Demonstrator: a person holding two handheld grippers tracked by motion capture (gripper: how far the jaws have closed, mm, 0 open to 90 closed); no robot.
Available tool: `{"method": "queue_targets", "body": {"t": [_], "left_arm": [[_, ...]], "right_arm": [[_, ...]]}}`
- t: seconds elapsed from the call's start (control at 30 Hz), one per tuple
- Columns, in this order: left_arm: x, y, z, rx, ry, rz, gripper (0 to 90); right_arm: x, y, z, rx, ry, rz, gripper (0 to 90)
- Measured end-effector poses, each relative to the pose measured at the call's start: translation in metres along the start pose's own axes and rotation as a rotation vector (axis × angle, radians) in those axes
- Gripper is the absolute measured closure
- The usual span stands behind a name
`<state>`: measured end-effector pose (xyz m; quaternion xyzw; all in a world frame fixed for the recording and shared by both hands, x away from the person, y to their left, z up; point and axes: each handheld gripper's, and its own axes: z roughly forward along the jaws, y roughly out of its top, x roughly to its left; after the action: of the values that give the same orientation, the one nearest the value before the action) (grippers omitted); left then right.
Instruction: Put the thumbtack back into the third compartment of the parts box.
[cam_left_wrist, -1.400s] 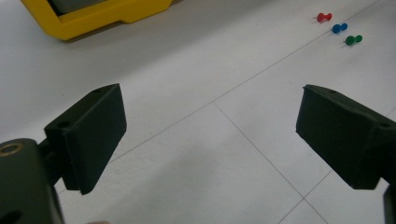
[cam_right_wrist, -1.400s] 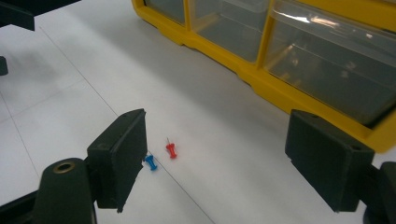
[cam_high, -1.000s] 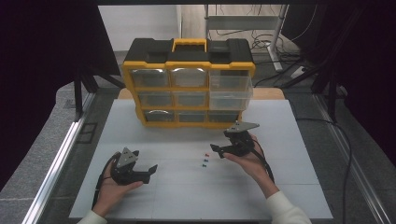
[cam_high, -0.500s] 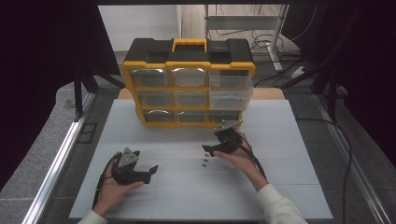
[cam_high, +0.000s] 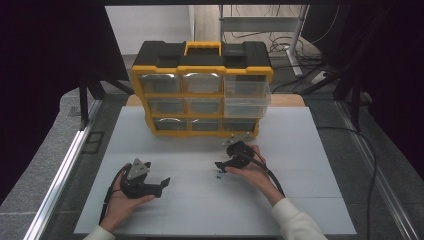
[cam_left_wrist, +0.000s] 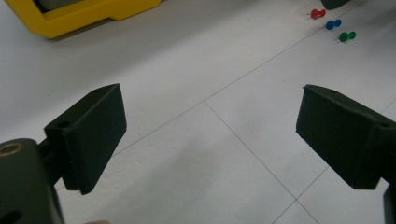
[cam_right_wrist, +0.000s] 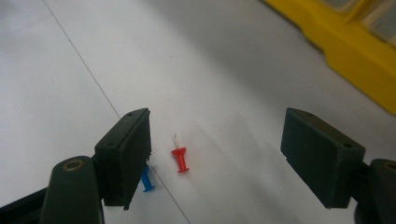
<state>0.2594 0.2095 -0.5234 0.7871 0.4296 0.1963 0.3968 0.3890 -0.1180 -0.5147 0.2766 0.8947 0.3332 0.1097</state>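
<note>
Pushpins are what I judge this step to be about: a red pushpin (cam_right_wrist: 180, 158) lies on its side on the white worktop (cam_high: 310, 150), between the spread jaws of my right hand-held gripper (cam_right_wrist: 224, 158) though nearer the left-hand jaw in that gripper's view; its metal point faces away from the camera; a blue pushpin (cam_right_wrist: 147, 181) lies just beside it, partly hidden behind that same jaw; a green pushpin (cam_left_wrist: 347, 35) sits next in the row, seen from the left gripper view.

To take the red one cleanly I would shift slightly so it sits midway between the jaws, lower until the pads almost brush the worktop, then close across the plastic head and not the thin pin; the blue neighbour is close enough to get swept or caught, so I would mind that side.

My left hand-held gripper (cam_high: 150, 186) is low over bare worktop, well apart from the pins, jaws wide and empty; the yellow drawer organizer (cam_high: 202, 95) stands at the far edge, a likely destination.
</note>
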Motion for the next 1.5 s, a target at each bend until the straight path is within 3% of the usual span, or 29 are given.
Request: {"method": "queue_targets", "body": {"t": [0.3, 0.5, 1.03, 1.17, 1.5], "left_arm": [[-0.001, 0.000, 0.001, 0.003, -0.004, 0.004, 8.9], [-0.001, 0.000, 0.000, 0.001, -0.009, -0.003, 8.9], [0.001, 0.000, -0.003, -0.008, -0.014, -0.006, 9.0], [0.001, 0.000, -0.004, -0.009, -0.014, -0.007, 9.0], [0.001, -0.001, -0.004, -0.005, -0.015, -0.008, 9.1]], "right_arm": [[0.003, -0.001, 0.006, 0.021, -0.004, -0.014, 28.3], [0.004, -0.003, 0.007, 0.042, -0.013, -0.026, 37.4], [0.014, 0.000, 0.005, 0.095, -0.003, -0.042, 72.6], [0.014, 0.000, 0.004, 0.101, 0.000, -0.029, 80.8], [0.009, -0.004, 0.003, 0.073, 0.030, 0.016, 84.0]]}}
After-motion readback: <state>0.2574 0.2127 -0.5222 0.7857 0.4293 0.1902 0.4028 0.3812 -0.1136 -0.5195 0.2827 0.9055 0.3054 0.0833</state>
